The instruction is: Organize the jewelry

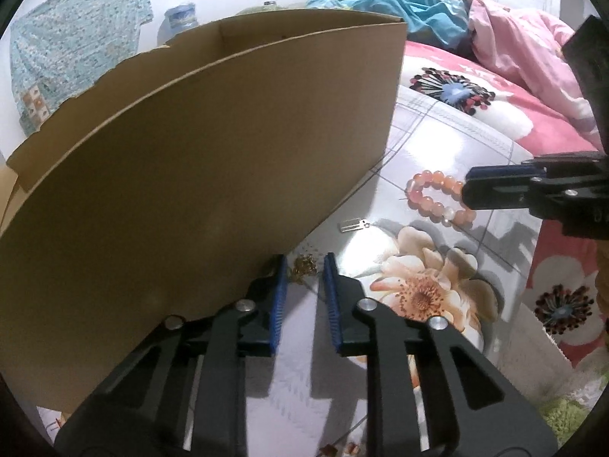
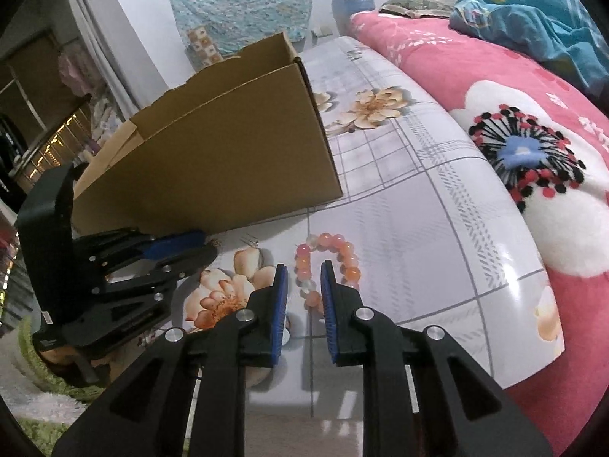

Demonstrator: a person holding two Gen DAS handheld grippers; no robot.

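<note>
My left tongs point(image 1: 302, 266) straddle the limp gold chain point(image 1: 303, 266), unclenched; right tongs point(image 2: 302, 272) straddle the hard, slippery bead bracelet point(image 2: 327, 262), ungripped.

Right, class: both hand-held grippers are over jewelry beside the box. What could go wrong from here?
1. The gold chain lies bunched against the cardboard box, so the left hand-held gripper may scrape the box or catch only a few links.
2. The right hand-held gripper straddles only one side of the bead bracelet; round beads might slip out.
3. The small silver piece between them could get knocked.
</note>
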